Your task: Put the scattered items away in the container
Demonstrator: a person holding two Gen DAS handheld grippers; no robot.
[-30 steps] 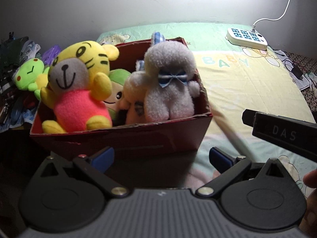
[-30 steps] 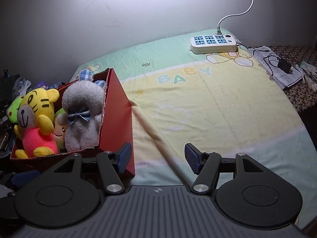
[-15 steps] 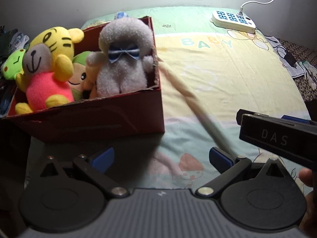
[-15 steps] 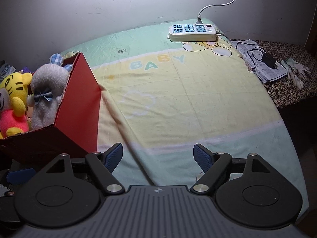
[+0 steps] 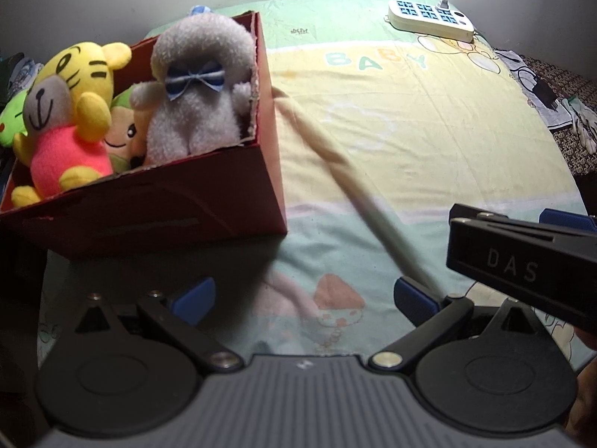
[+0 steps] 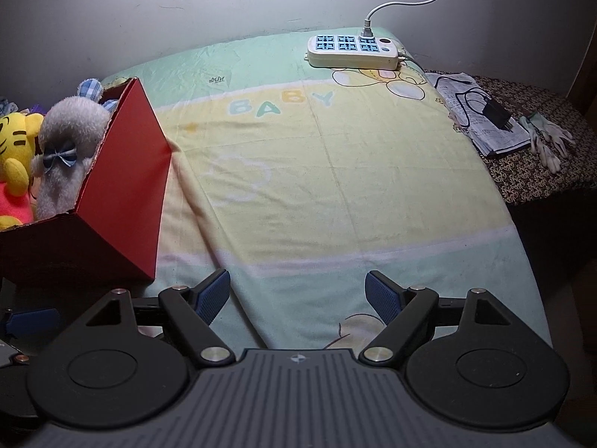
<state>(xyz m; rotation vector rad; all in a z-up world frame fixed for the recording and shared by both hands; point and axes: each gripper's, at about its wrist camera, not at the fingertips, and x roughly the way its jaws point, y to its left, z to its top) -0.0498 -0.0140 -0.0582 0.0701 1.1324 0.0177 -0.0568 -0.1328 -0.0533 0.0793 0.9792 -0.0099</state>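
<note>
A red cardboard box (image 5: 171, 216) (image 6: 127, 194) stands at the left of the bed, holding several plush toys. Among them are a yellow tiger in a pink shirt (image 5: 63, 115) (image 6: 15, 156), a grey plush with a blue bow (image 5: 197, 86) (image 6: 63, 153) and a green-capped doll (image 5: 123, 127). My left gripper (image 5: 304, 293) is open and empty, low over the sheet in front of the box's right corner. My right gripper (image 6: 296, 289) is open wide with nothing between its fingers, over bare sheet to the right of the box. Its black side (image 5: 522, 261) shows at the right of the left wrist view.
A white power strip (image 5: 429, 20) (image 6: 352, 50) with its cord lies at the far end of the bed. Papers, a black charger (image 6: 492, 112) and pale gloves (image 6: 544, 138) lie on a patterned cloth at the right. A green plush (image 5: 11, 119) sits outside the box's left side.
Both views have slid right and down, so the box now sits further left. The right gripper's fingers have spread wider. No toy was picked up or let go.
</note>
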